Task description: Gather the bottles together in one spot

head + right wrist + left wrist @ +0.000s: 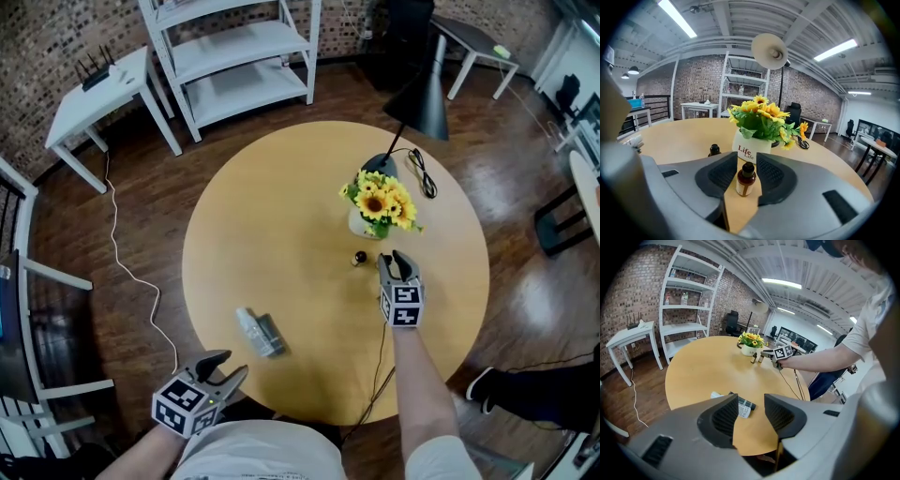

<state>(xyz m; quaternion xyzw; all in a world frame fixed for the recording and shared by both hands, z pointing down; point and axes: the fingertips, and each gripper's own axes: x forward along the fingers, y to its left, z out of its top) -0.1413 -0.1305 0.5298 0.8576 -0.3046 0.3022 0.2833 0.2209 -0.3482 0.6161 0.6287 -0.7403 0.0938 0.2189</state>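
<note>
Right tool [397, 260] reaches out over the surface [281, 216] on my straight bare forearm [417, 375], jaws pointing at the far edge, drawn in on an amber bottle [746, 179] that stands upright on the wood with the pads right at its sides. Left tool [225, 367] hangs low over the near edge at my left, tilted toward the middle, its jaws apart with nothing between them. I count four bottles. Two are small and upright near the centre: the amber one in my right tool and a black-capped bottle [359, 257] just to its left, apart from it. Two lie on their sides, touching, toward the near-left edge: a white bottle [247, 325] and a dark bottle [269, 335], well apart from the upright pair. One white pot [359, 223] stands just beyond the small bottles, holding sunflowers [380, 199]. One black lamp [422, 98] rises from the far-right part of the surface, with a coiled cable [422, 173] beside its base.
</note>
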